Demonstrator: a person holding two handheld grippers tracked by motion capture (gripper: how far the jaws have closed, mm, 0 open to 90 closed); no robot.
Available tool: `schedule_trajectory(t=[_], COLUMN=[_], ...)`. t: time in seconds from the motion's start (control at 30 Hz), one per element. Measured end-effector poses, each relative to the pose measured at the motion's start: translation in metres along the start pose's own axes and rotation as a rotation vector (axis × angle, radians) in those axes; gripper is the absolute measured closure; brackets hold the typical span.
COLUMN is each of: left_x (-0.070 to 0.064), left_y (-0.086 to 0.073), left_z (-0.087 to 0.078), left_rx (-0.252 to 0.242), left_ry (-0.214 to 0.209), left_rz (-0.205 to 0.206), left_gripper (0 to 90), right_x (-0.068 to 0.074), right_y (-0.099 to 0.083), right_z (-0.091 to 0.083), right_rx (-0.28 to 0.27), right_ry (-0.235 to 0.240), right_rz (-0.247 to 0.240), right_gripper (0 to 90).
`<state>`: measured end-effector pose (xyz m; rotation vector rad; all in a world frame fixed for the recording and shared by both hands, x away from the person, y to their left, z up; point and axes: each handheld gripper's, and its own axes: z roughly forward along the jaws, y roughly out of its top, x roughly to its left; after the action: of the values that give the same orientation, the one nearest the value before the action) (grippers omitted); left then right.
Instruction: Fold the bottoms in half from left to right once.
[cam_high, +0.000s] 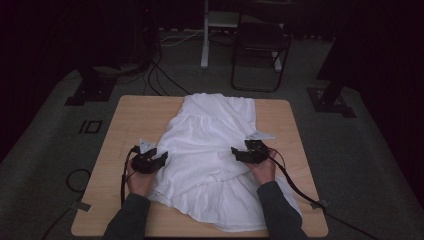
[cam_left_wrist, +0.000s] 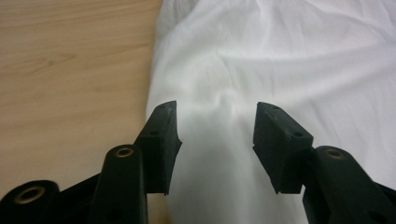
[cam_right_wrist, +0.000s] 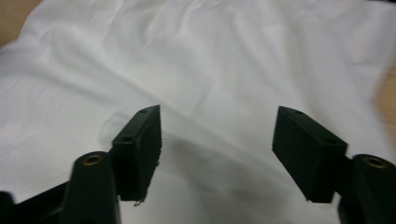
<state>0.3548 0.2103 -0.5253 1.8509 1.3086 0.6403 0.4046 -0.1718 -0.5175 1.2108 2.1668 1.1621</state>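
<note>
A white garment (cam_high: 210, 150) lies spread along the middle of the wooden table (cam_high: 135, 115), from the far edge to the near edge. My left gripper (cam_high: 162, 159) rests at the garment's left edge, jaws open, white cloth (cam_left_wrist: 280, 60) under and between them and bare wood (cam_left_wrist: 70, 70) to their left. My left gripper (cam_left_wrist: 217, 140) holds nothing. My right gripper (cam_high: 235, 152) sits over the garment's right half, pointing left. Its jaws stand wide open above the wrinkled cloth (cam_right_wrist: 210, 70), and my right gripper (cam_right_wrist: 217, 149) grips nothing.
A dark folding chair (cam_high: 260, 45) and a white stand (cam_high: 205, 35) are on the carpet beyond the table. Black stand feet (cam_high: 87, 92) and cables (cam_high: 155, 75) lie at the left, another foot (cam_high: 330, 100) at the right. Gripper cables trail off the near edge.
</note>
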Motion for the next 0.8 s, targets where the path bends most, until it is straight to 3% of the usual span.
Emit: schedule_trajectory(t=[0.1,0.13,0.17,0.2,0.23,0.3,0.33,0.4,0.43,0.47,0.5,0.53,0.6,0.63,0.67,0.7,0.73,0.77,0.8], left_x=[0.000,0.000,0.000,0.000,-0.002,-0.005,-0.007,-0.007,-0.007,-0.008,-0.008,-0.012,-0.015,-0.015,-0.017,-0.017,-0.019,-0.019,-0.020], left_y=[-0.012,-0.024,-0.024,-0.029,-0.033,-0.040,-0.045,-0.048,-0.048,-0.049,-0.049,-0.051,-0.053,-0.053,-0.056,-0.056,-0.059,-0.059,-0.064], left_z=[-0.012,-0.022,-0.022,-0.025,-0.028,-0.033,-0.035,-0.038,-0.038,-0.041,-0.041,-0.047,-0.051,-0.051,-0.056,-0.056,-0.059,-0.059,-0.062], left_rx=[0.001,-0.007,-0.007,0.000,0.007,0.017,0.030,0.034,0.034,0.033,0.033,0.026,0.025,0.025,0.018,0.018,0.024,0.024,0.032], left_ry=[-0.023,-0.039,-0.039,-0.051,-0.062,-0.075,-0.074,-0.075,-0.075,-0.079,-0.079,-0.080,-0.080,-0.080,-0.085,-0.085,-0.089,-0.089,-0.096], left_rz=[-0.006,-0.024,-0.024,-0.031,-0.033,-0.020,-0.005,-0.004,-0.004,-0.004,-0.004,0.008,0.020,0.020,0.022,0.022,0.023,0.023,0.028], left_gripper=[49.1,49.1,49.1,49.1,49.1,49.1,49.1,49.1,49.0,48.9,48.9,48.8,48.5,48.2,48.1,48.1,47.9,47.8,47.5], right_x=[0.008,0.012,0.012,0.013,0.013,0.012,0.011,0.007,0.007,0.003,0.003,-0.003,-0.012,-0.012,-0.022,-0.022,-0.032,-0.032,-0.037], right_y=[-0.002,-0.006,-0.006,-0.011,-0.011,-0.017,-0.025,-0.036,-0.036,-0.050,-0.050,-0.065,-0.083,-0.083,-0.102,-0.102,-0.121,-0.121,-0.132], right_z=[0.010,0.016,0.016,0.012,0.012,-0.004,-0.026,-0.052,-0.052,-0.078,-0.078,-0.103,-0.123,-0.123,-0.135,-0.135,-0.136,-0.136,-0.132], right_rx=[0.038,0.078,0.078,0.088,0.088,0.046,0.002,-0.033,-0.033,-0.062,-0.062,-0.098,-0.105,-0.105,-0.102,-0.102,-0.054,-0.054,-0.005], right_ry=[0.012,0.004,0.004,0.014,0.014,0.043,0.050,0.066,0.066,0.074,0.074,0.078,0.055,0.055,0.042,0.042,0.032,0.032,0.022], right_rz=[-0.040,-0.065,-0.065,-0.069,-0.069,-0.051,-0.044,-0.036,-0.036,-0.034,-0.034,-0.026,-0.015,-0.015,0.014,0.014,0.057,0.057,0.077], right_gripper=[32.7,55.0,55.0,78.9,78.9,87.5,88.5,88.8,88.8,88.8,88.8,88.8,88.7,88.7,88.6,88.6,87.5,87.5,80.9])
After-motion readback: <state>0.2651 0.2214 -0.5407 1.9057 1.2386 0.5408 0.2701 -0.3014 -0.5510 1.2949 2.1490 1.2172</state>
